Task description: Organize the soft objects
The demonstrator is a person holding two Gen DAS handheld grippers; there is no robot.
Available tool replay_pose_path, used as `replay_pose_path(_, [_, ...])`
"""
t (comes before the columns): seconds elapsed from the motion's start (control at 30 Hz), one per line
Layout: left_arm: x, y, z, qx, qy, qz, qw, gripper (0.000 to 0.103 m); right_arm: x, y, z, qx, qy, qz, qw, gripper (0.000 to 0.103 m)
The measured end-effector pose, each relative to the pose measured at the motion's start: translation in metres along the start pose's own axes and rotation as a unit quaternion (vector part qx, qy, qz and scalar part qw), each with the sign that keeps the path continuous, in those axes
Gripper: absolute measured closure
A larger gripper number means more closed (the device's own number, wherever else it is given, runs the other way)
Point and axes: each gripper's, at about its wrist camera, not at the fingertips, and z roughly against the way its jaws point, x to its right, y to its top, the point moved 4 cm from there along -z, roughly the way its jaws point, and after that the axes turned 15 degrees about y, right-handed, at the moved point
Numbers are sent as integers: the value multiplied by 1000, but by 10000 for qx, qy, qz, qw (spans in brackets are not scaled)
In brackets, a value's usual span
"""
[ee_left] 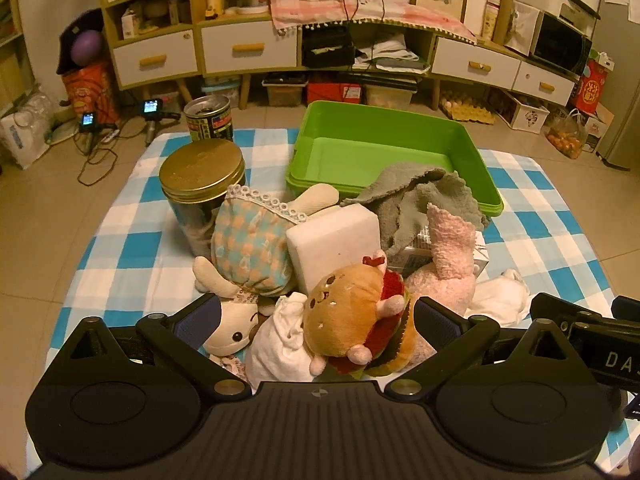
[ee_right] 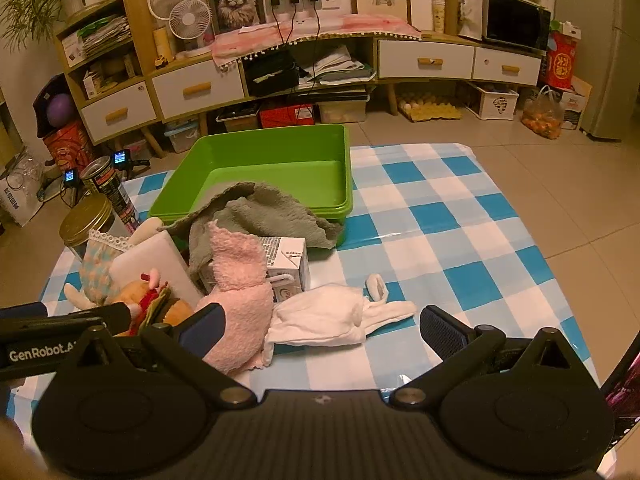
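Writing first: in the right wrist view the black arm at the left edge reads "GenRobot.A", cut off by the gripper in front of it, and in the left wrist view the black arm at the right edge shows "DA", the rest out of frame. The small carton [ee_right: 286, 266] carries a block of fine print on top, too small to read, and the dark tin [ee_left: 209, 119] at the far corner of the checked cloth [ee_left: 132, 240] has a red and yellow label I cannot make out.

Now the left gripper [ee_left: 316, 320]: jaws spread wide, tilted down over the heap, nothing clamped. The burger plush [ee_left: 352, 332] lies between the fingers with a white cloth bundle [ee_left: 280, 344] beside it; the left pad sits right at the head of the cream doll [ee_left: 236, 328], whether touching I cannot tell.

The right gripper [ee_right: 322, 322] is also well open and gripping nothing. Its left finger sits against the pink plush [ee_right: 240, 292], and a white garment [ee_right: 336, 316] lies flat on the cloth between the fingers, clear of the right pad.

The soft things are all piled on the cloth in front of the green bin [ee_left: 392, 152]: the doll's checked dress against a white foam block [ee_left: 334, 244], a grey towel [ee_left: 420, 200] draped over the carton with one edge lapping over the bin's near rim. The bin holds nothing else. A gold-lidded jar [ee_left: 202, 176] stands left of the pile, just before the tin.
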Motion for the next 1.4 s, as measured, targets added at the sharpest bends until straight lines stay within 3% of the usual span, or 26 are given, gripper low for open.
replay_pose_path(1.4, [-4,1,4,47,10,-14,10000,5,1,-1,0,-13,-7,3,10000,34])
